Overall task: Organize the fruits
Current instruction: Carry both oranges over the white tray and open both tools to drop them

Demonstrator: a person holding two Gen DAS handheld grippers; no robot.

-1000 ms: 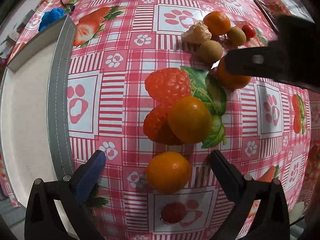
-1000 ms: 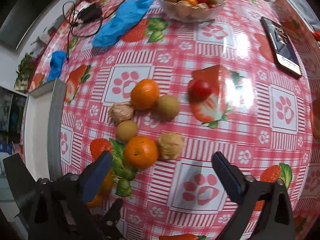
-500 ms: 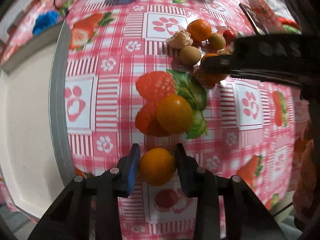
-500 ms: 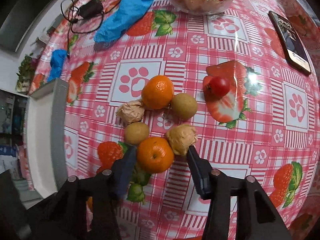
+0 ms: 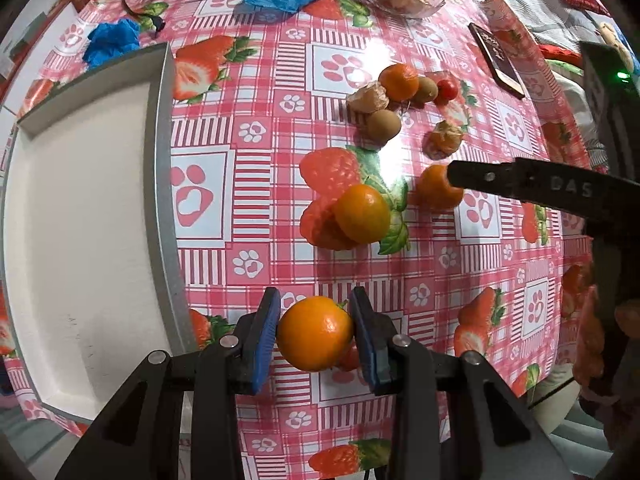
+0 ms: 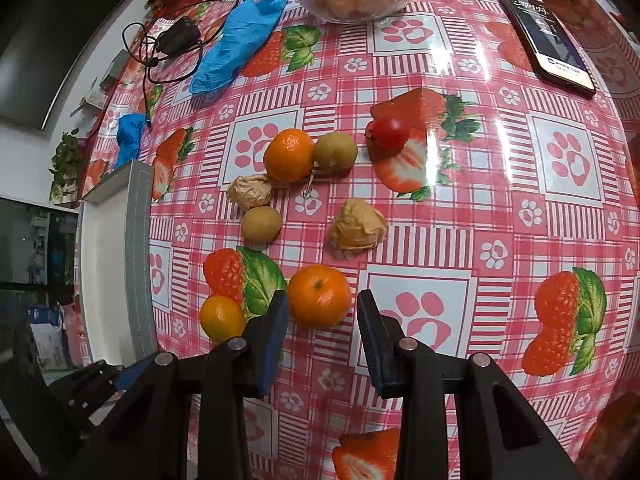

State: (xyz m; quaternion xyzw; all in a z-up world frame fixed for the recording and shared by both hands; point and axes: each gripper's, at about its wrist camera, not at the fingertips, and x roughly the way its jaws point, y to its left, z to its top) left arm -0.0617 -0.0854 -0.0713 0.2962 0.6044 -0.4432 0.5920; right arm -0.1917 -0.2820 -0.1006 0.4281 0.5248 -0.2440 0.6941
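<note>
Fig.: L tool [image 5: 315, 334], wide apart a sec. ago, now clamped on small orange [image 5: 315, 333], lifted off surface [image 5: 400, 8] beside tray [image 5: 158, 184]. R tool [image 6: 322, 322] closing round mandarin [image 6: 319, 296]; contact unclear. Both pickups underway.

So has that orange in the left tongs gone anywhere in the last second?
Yes. The orange, now clamped in the left tongs, has come up off the cloth and nearer the white tray; a second ago it lay on the table between open tongs.
</note>
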